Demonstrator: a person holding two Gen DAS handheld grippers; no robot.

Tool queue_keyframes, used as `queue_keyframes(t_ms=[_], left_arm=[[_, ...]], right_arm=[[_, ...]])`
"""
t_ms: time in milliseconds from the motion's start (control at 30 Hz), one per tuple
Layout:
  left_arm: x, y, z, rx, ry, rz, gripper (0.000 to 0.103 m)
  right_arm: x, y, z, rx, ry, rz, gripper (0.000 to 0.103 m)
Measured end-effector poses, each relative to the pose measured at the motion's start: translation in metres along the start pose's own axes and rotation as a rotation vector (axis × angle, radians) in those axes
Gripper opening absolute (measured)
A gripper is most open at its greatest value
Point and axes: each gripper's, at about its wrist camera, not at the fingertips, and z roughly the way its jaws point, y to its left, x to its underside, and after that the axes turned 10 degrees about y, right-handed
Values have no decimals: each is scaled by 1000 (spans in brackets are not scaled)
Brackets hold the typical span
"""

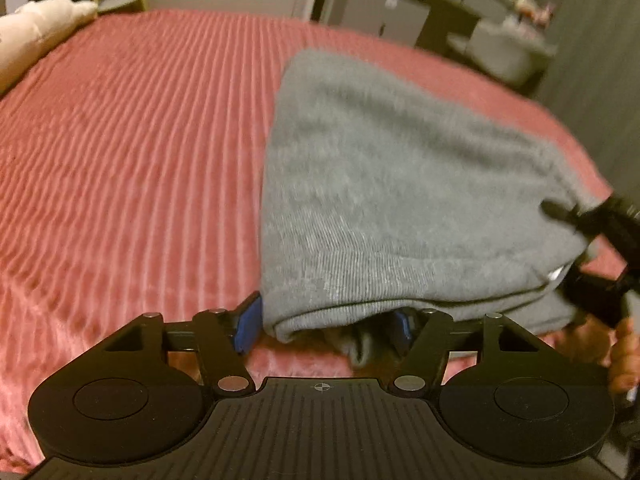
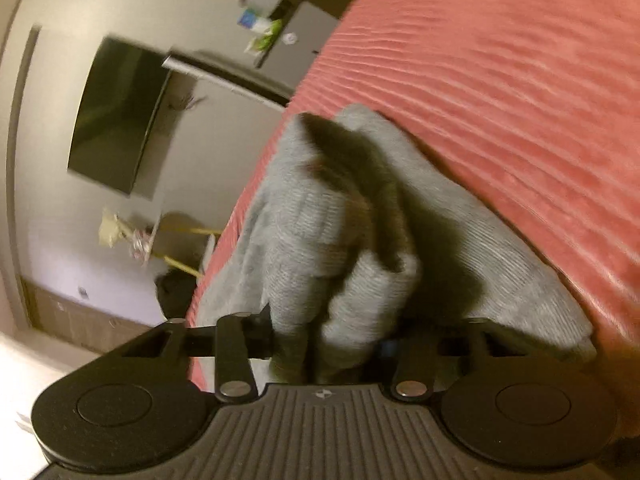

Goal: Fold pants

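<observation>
Folded grey pants (image 1: 400,184) lie on the right half of a pink ribbed bedspread (image 1: 132,152). My left gripper (image 1: 326,322) sits at their near folded edge. Its blue pads (image 1: 248,320) stand wide, the left one just beside the cloth, and the edge lies loosely between them. At the pants' right corner my right gripper (image 1: 556,248) has one finger above the cloth and one below. In the right wrist view the pants (image 2: 304,232) bunch up thick between the fingers of that gripper (image 2: 328,340), filling the gap. A hand (image 1: 624,352) holds its handle.
A cream pillow (image 1: 36,36) lies at the bed's far left corner. Grey cabinets and a cluttered desk (image 1: 460,12) stand beyond the far edge. A dark screen (image 2: 116,120) hangs on the wall. The bed's right edge (image 1: 580,152) runs close to the pants.
</observation>
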Motion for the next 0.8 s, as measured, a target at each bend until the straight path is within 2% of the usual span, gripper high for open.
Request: queue_keyframes(t_ms=[100,133,200,267,367,467,500,533,600,633,667,700,800], left_arm=[[4,2,-5,-50,-33,-33,58],[5,0,-7,-36,-42,-20,58],[10,-10,-14,-16,-73,55,69],[16,-26,-13,-35,-69,140,84],[21,-44,-2,-104,-38,210,89],[15,-46,18,-144,39,173,90],[11,-41,23,-152,68,131,91],[8,-33,27,-126,94,64,91],[6,-19,24,-76,59,-56,83],[6,-13,22,-55,42,-88,74],[7,-8,20,-26,36,-115,65],[7,-5,17,-10,27,-135,61],[13,-3,5,-2,-23,-158,39]], right_arm=[[4,3,1,30,-5,-32,42],[5,4,2,43,-4,-38,43],[5,3,1,48,-2,-35,46],[6,2,0,36,-3,-20,46],[4,3,2,24,2,1,46],[5,5,4,31,5,-14,49],[5,6,4,38,9,-27,51],[6,8,5,42,12,-37,52],[8,11,5,52,14,-47,53],[9,12,4,55,13,-50,53],[10,13,3,59,12,-52,53],[10,14,2,63,11,-57,53],[15,20,2,92,1,-85,51]])
